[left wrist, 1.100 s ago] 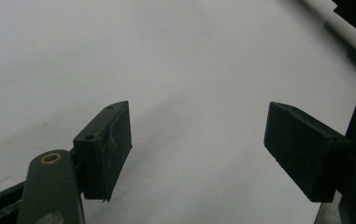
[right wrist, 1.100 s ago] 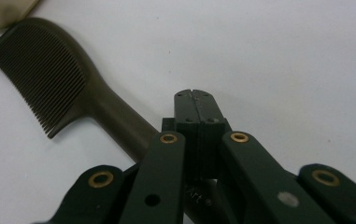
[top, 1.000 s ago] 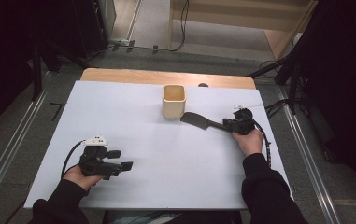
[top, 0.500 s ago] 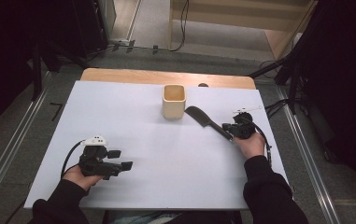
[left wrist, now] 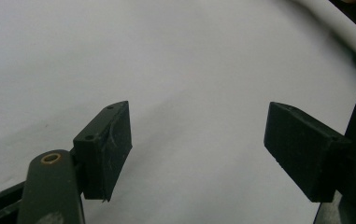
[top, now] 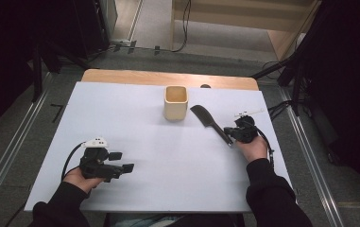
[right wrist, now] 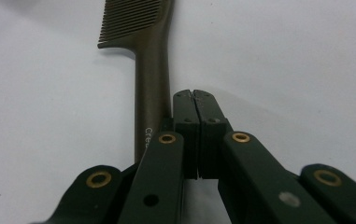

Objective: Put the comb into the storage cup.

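A dark brown comb [top: 210,123] lies on the white table [top: 121,109], its toothed end angled back and left toward a tan square cup [top: 175,102]. My right gripper [top: 228,135] sits at the comb's handle end. In the right gripper view its pads [right wrist: 195,95] meet flat with nothing between them, and the comb handle [right wrist: 151,88] runs along the left jaw and passes beneath it. My left gripper [top: 121,161] rests at the front left, its jaws [left wrist: 199,149] wide apart over bare table.
The cup stands upright at the back middle of the table, just left of the comb's teeth. A wooden strip [top: 168,78] edges the table's far side. Metal rails and cables run along the floor on both sides.
The comb has swung from lying nearly crosswise to slanting back and left, and the right hand has drawn slightly nearer with it. The left hand has stayed put.
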A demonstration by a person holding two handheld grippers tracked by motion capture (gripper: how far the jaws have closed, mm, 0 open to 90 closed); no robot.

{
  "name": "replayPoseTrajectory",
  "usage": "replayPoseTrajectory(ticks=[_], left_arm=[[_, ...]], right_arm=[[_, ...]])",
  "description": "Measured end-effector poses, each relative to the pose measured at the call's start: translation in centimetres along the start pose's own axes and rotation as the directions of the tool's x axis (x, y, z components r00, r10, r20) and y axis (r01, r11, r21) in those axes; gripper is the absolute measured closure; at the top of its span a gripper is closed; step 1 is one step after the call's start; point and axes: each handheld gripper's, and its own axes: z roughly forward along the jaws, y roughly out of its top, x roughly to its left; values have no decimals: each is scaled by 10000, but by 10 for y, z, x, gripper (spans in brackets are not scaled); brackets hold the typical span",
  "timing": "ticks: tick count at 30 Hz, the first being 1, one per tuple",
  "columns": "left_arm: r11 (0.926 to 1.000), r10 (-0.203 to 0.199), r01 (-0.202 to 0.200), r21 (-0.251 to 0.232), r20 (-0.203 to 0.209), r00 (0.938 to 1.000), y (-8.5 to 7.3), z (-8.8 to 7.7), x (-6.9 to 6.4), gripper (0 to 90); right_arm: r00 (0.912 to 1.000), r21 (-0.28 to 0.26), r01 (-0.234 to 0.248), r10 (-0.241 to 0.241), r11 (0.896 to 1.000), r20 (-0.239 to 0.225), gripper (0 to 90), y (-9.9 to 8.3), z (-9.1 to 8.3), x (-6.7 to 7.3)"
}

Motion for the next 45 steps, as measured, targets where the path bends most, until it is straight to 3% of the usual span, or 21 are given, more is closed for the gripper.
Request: replayPoseTrajectory(ticks=[3, 14, 18, 22, 27, 33, 35, 41, 44, 45], left_arm=[[10000, -14, 14, -1, -8, 10000, 0, 0, 0, 239], [10000, -20, 20, -2, -23, 10000, 0, 0, 0, 239], [10000, -10, 10, 3, -5, 10000, 0, 0, 0, 239], [10000, -47, 47, -38, 11, 10000, 0, 0, 1, 239], [10000, -79, 79, -44, 13, 10000, 0, 0, 1, 239], [10000, -81, 81, -47, 12, 10000, 0, 0, 1, 239], [10000, -50, 50, -10, 17, 10000, 0, 0, 1, 239], [10000, -46, 46, -18, 12, 10000, 0, 0, 1, 239], [10000, -47, 47, -34, 6, 10000, 0, 0, 1, 239], [10000, -43, 43, -31, 16, 10000, 0, 0, 1, 238]], right_arm=[[9997, 70, -226, 227, 9997, -104, 869, 0, 0, 1], [9998, 161, -97, 101, 9998, -191, 868, 0, 0, 4], [9999, 139, -52, 50, 9999, 121, 864, 0, -2, 3], [9996, -347, -245, 250, 9991, 135, 789, 1, -11, -1], [9996, -958, -220, 233, 9952, 125, 558, 2, -24, 3], [9988, -1227, -195, 138, 9923, -471, 400, 2, -35, 11], [9989, -1362, 92, -153, 9906, -442, 370, 1, -39, 16], [9949, -1811, -79, -104, 9834, -1000, 317, -4, -46, 26], [9925, -1819, -29, -194, 9833, -1207, 317, -6, -48, 29], [9887, -1665, -34, -217, 9860, -1484, 317, -9, -48, 33]])
